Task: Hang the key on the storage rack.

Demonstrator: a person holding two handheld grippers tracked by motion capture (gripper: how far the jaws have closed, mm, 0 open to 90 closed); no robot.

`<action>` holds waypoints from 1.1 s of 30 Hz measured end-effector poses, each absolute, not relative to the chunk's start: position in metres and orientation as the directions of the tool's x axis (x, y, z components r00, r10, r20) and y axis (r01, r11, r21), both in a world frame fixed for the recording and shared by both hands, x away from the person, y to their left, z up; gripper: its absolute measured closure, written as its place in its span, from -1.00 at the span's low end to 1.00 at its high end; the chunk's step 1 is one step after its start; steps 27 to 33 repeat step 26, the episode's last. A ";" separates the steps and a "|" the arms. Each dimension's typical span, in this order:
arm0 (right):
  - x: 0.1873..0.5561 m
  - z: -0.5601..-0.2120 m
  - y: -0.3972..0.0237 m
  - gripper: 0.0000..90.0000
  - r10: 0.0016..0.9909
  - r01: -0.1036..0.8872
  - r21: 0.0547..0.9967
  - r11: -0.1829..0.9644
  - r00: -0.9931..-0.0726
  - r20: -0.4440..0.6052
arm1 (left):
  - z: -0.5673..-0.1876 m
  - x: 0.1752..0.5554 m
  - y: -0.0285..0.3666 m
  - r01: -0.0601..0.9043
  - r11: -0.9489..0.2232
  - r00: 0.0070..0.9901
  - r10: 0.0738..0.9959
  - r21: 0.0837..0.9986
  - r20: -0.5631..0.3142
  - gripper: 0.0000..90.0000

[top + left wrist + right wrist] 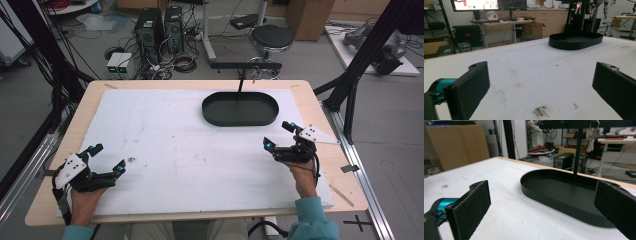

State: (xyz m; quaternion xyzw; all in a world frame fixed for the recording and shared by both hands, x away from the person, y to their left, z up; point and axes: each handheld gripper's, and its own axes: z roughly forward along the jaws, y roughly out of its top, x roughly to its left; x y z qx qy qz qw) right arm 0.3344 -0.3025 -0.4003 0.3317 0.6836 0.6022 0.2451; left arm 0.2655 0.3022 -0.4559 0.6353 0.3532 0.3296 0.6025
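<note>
Tray [240,109], black, oval and low-walled, sits empty on the far middle of the bench [310,95], a pale wooden top covered by a white, slightly fuzzy sheet [190,150] with a dark smudge [132,160] near the left side. Around the bench lie a grey floor, computer towers [159,27], tangled cables, a round black stool [271,37] and black frame struts. Left tool [107,158] hovers at the near left corner, held in a hand [85,202], jaws spread wide with nothing between them. Right tool [278,135] hovers near the right edge, just short of the tray, jaws likewise spread and empty, aimed at the tray's near wall. Jaw pads look matte black and rough.
</note>
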 end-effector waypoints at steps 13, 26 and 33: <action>0.308 -0.445 -0.311 -0.99 0.760 0.109 0.994 0.024 -0.648 0.052 | -0.456 0.266 0.302 0.051 -0.030 0.534 0.845 0.998 -0.002 -0.96; 0.303 -0.450 -0.311 -0.99 0.758 0.062 0.997 0.037 -0.652 0.013 | -0.456 0.265 0.302 0.050 -0.031 0.539 0.843 0.998 -0.001 -0.96; 0.303 -0.450 -0.311 -0.99 0.758 0.062 0.997 0.037 -0.652 0.013 | -0.456 0.265 0.302 0.050 -0.031 0.539 0.843 0.998 -0.001 -0.96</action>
